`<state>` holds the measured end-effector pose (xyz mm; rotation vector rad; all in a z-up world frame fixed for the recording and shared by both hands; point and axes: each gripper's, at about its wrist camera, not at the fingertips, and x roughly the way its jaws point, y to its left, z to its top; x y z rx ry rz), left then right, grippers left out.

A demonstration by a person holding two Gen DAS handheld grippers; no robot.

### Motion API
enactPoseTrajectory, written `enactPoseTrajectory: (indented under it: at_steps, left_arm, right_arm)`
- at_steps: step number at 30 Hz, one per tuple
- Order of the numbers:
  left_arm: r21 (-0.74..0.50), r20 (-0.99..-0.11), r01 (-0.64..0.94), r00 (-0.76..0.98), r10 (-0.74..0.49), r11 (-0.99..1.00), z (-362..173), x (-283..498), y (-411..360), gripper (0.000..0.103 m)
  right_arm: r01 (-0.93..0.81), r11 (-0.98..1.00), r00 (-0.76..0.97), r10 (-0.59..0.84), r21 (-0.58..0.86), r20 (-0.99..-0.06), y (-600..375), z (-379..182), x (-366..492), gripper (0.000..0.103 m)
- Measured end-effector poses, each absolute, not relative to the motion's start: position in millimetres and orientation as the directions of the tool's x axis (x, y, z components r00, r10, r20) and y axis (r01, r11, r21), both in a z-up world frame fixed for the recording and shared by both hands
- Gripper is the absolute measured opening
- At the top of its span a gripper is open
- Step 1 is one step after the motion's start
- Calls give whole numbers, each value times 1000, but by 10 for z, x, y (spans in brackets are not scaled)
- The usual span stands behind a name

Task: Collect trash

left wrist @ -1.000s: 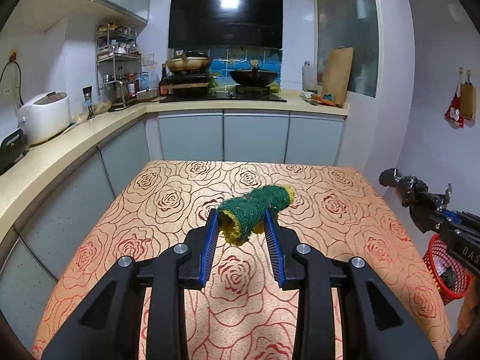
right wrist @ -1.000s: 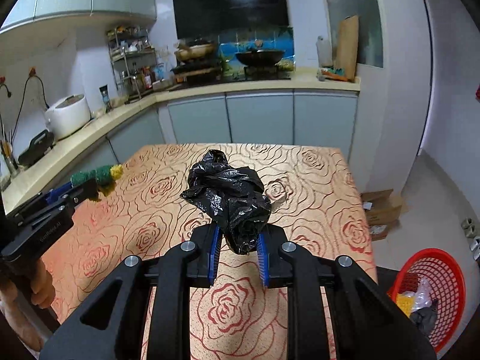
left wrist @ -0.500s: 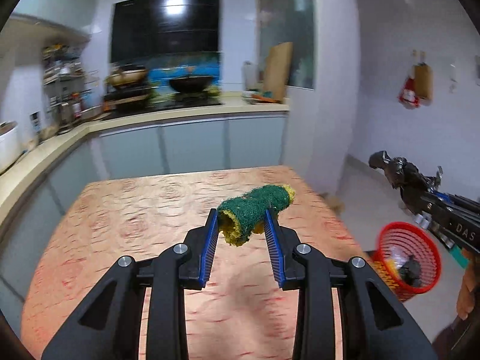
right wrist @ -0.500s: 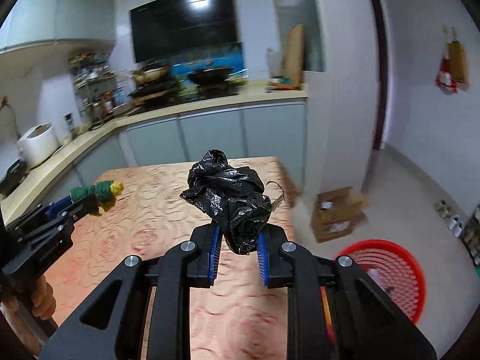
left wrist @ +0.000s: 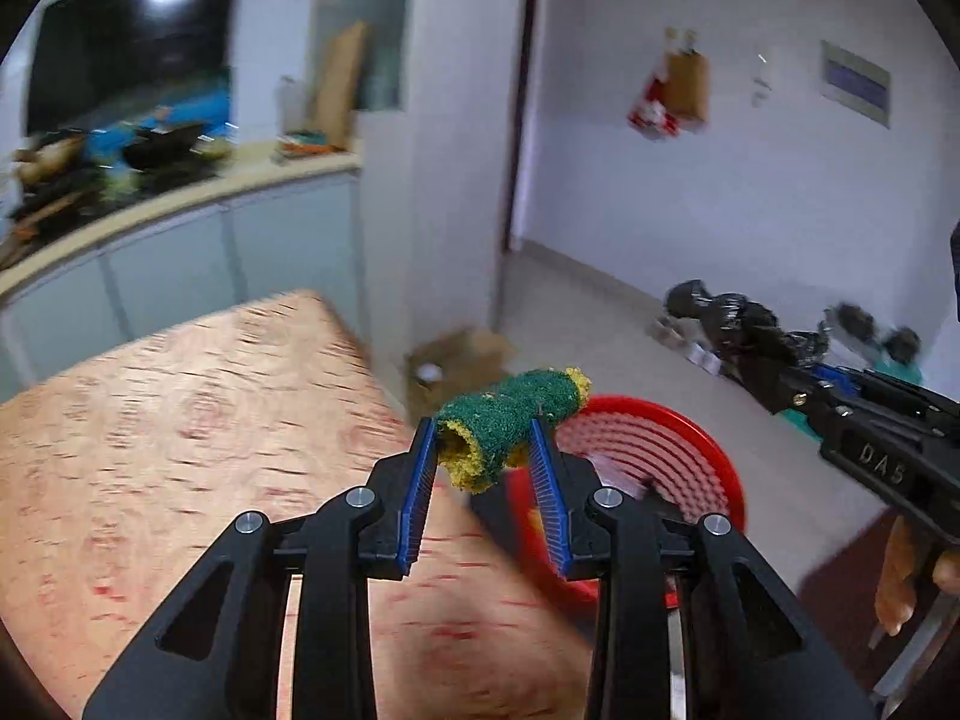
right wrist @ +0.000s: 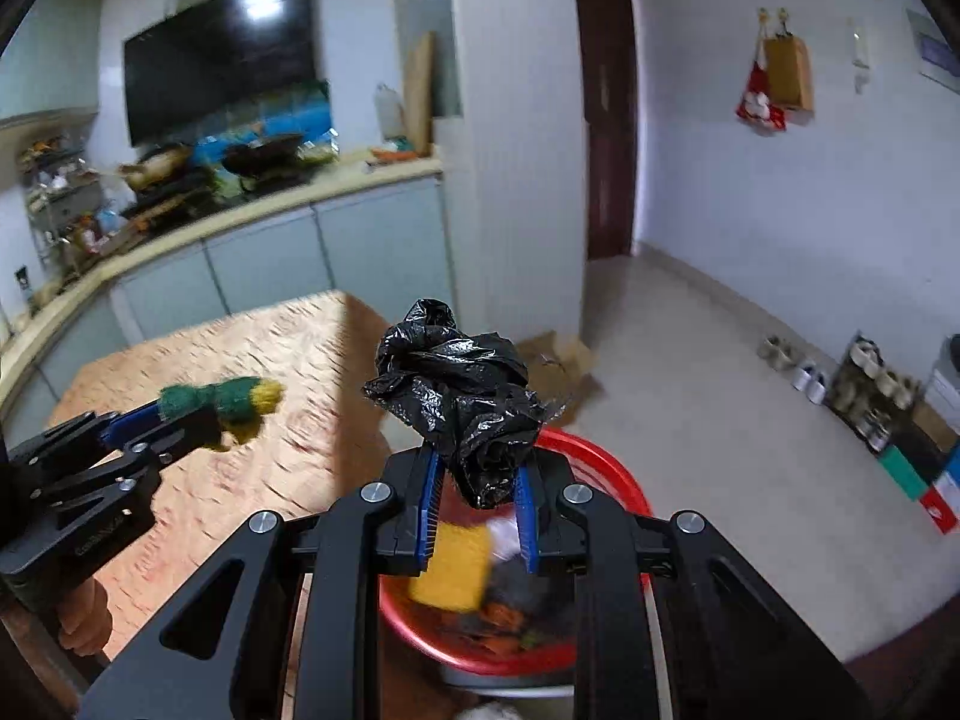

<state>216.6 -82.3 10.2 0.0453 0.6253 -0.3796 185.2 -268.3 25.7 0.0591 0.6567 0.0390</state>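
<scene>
Spreading across the left of both views, the patterned surface (left wrist: 180,420) ends beside a red basket (right wrist: 606,468) on the floor, already holding trash. The right gripper (right wrist: 477,495) hangs over the basket, jaws clamped on a crumpled black bag (right wrist: 462,396). The left gripper (left wrist: 486,468) grips a rolled green-and-yellow sponge (left wrist: 510,420) between its blue pads, near the basket's rim.
</scene>
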Motion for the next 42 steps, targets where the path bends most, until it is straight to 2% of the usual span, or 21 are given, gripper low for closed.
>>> enactPoseTrajectory:
  at_steps: [5,8,10,11,12,13,14,16,24,27,30,32,35,42]
  left_arm:
    - [-64,-666,449,646,-373,891,-234,2399,-1275,31]
    - [-57,-689,459,624,-368,887,-358,2472,-1370,32]
    - [-62,-697,466,612,-373,883,-403,2507,-1412,39]
    - [-66,-698,469,609,-377,881,-412,2520,-1415,42]
    - [-71,-696,473,607,-383,878,-407,2538,-1413,51]
    - [-72,-692,471,611,-384,879,-397,2543,-1405,58]
    - [-67,-689,464,619,-377,884,-391,2541,-1409,60]
    - [-77,-685,464,619,-385,883,-355,2540,-1379,69]
    - [-5,-618,364,731,-289,931,-49,2330,-1037,78]
    - [23,-596,308,768,-235,951,45,2188,-900,81]
    - [47,-573,252,799,-181,967,145,1987,-781,86]
    - [54,-555,216,818,-150,975,211,1820,-699,88]
    - [60,-541,185,832,-123,981,290,1608,-603,90]
    - [34,-515,145,851,-107,989,348,1172,-428,94]
  right_arm:
    - [6,999,708,23,39,-706,-2741,-74,1991,21]
    - [0,999,684,29,39,-729,-2745,-205,2021,21]
    - [-12,999,673,37,40,-739,-2742,-268,2058,24]
    - [-18,999,667,42,41,-744,-2728,-287,2073,32]
    - [-32,998,653,60,52,-755,-2725,-335,2099,39]
    - [-37,997,644,75,66,-761,-2747,-366,2112,51]
    - [-30,996,641,82,82,-763,-2772,-391,2111,55]
    - [-24,995,641,92,100,-762,-2826,-397,2089,57]
    - [34,988,695,84,149,-714,-2954,-197,1807,57]
    - [56,985,722,71,161,-688,-2935,-92,1638,65]
    - [65,981,748,72,181,-659,-2889,11,1461,76]
    - [79,977,762,69,199,-643,-2846,85,1330,88]
    - [88,973,769,70,214,-636,-2792,140,1190,96]
    - [95,980,773,39,175,-634,-2589,123,935,96]
